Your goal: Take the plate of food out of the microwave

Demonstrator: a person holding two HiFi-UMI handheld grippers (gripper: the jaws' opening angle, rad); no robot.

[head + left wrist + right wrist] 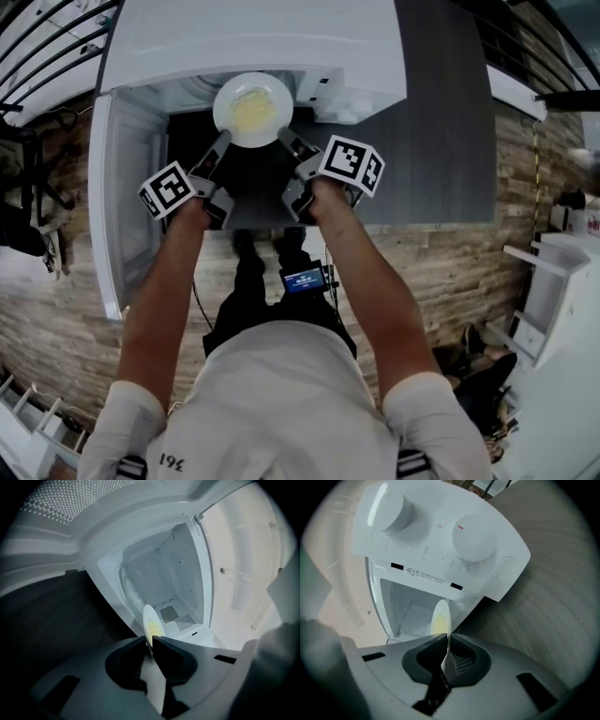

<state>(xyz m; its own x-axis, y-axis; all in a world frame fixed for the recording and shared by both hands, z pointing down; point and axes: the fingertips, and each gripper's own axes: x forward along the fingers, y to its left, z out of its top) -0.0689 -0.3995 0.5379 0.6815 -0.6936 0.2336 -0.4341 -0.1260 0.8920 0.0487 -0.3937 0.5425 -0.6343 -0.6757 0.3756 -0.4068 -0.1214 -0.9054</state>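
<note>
A round white plate [252, 110] carrying pale yellow food hangs in the air just in front of the white microwave [253, 42], whose cavity stands open. My left gripper [223, 141] is shut on the plate's left rim and my right gripper [287, 142] is shut on its right rim. In the left gripper view the plate [151, 625] shows edge-on between the jaws of the left gripper [150, 640], with the bare cavity [164, 578] behind. In the right gripper view the plate [440, 618] is pinched by the right gripper [446, 639] under the control panel [440, 541].
The microwave door [127, 187] is swung open to the left, close beside my left gripper. The microwave rests on a dark grey counter [441, 141]. Two white dials [474, 538] sit on the panel. A brick-patterned wall [487, 234] lies below the counter.
</note>
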